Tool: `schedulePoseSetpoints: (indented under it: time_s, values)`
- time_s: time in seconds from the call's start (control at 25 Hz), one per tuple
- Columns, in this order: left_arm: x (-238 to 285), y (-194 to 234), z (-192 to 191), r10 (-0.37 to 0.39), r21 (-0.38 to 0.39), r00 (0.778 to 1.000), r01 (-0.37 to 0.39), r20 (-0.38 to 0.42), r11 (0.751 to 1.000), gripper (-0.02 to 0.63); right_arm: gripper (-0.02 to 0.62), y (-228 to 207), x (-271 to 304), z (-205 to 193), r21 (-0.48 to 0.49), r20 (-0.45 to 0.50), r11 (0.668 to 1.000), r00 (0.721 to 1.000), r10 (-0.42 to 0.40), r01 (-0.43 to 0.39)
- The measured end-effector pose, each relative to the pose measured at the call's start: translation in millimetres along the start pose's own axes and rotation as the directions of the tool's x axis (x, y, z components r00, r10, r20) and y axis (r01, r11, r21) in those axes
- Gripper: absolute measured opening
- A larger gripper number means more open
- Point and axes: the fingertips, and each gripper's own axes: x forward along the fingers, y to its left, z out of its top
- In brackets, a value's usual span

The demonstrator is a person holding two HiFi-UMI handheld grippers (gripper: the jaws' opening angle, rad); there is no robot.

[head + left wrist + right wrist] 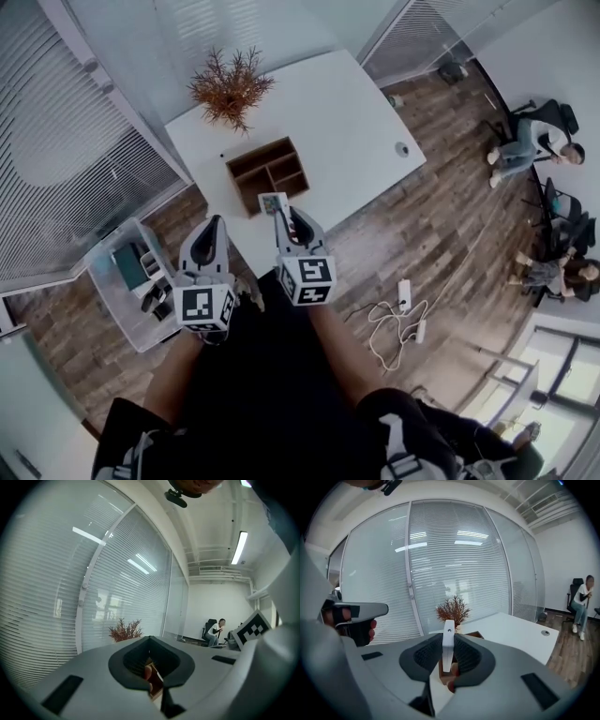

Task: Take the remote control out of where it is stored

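A white remote control [274, 202] stands upright between the jaws of my right gripper [284, 217], which is shut on it. It is held just in front of the wooden desk organizer [267, 172] on the white table [347, 112]. In the right gripper view the remote [448, 648] rises between the dark pads of the right gripper [448, 637], with the organizer [474, 634] behind it. My left gripper [214, 230] hangs to the left of the remote, off the table's near edge. Its jaws [150, 639] meet at the tips with nothing in them.
A dried reddish plant [230, 89] stands at the table's far left corner. A small glass side table [131, 281] with items is on the left. A power strip and cables [403, 309] lie on the wood floor. People sit on chairs [525, 145] at the right. Glass walls with blinds surround the room.
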Motion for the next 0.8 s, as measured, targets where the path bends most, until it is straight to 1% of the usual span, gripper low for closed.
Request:
schedulePoseSetpoints:
  time_s: [0.08, 0.2, 0.4, 0.48, 0.64, 0.8]
  values:
    - [-11.3, 1.1, -2.7, -0.006, 0.011, 1.000, 0.006, -0.012, 1.000, -0.002, 0.076, 6.5, -11.1, 0.9, -0.004, 0.013, 1.000, 1.000, -0.018, 0.018]
    - [-26.6, 0.3, 0.9, -0.015, 0.027, 1.000, 0.015, -0.008, 1.000, -0.003, 0.075, 16.7, -27.5, 2.7, -0.015, 0.028, 0.999, 0.999, -0.033, 0.034]
    - [-40.2, -2.1, 13.6, -0.041, -0.009, 0.999, 0.041, 0.021, 0.999, -0.002, 0.075, 24.8, -47.4, 10.9, -0.017, 0.058, 0.999, 0.997, -0.049, 0.050]
    - [-45.2, -1.0, 14.7, -0.033, -0.012, 0.999, 0.033, 0.025, 0.999, -0.003, 0.075, 26.0, -52.3, 11.0, -0.024, 0.060, 0.998, 0.997, -0.053, 0.055]
    - [-58.3, 3.0, 8.2, -0.014, -0.038, 1.000, 0.015, 0.007, 0.999, -0.003, 0.076, 29.5, -61.4, 9.1, -0.030, 0.061, 0.998, 0.997, -0.051, 0.053]
    - [-66.1, 1.2, -0.6, 0.011, -0.043, 1.000, -0.011, -0.004, 0.999, -0.003, 0.075, 28.8, -69.3, 9.5, -0.038, 0.066, 0.998, 0.997, -0.044, 0.047]
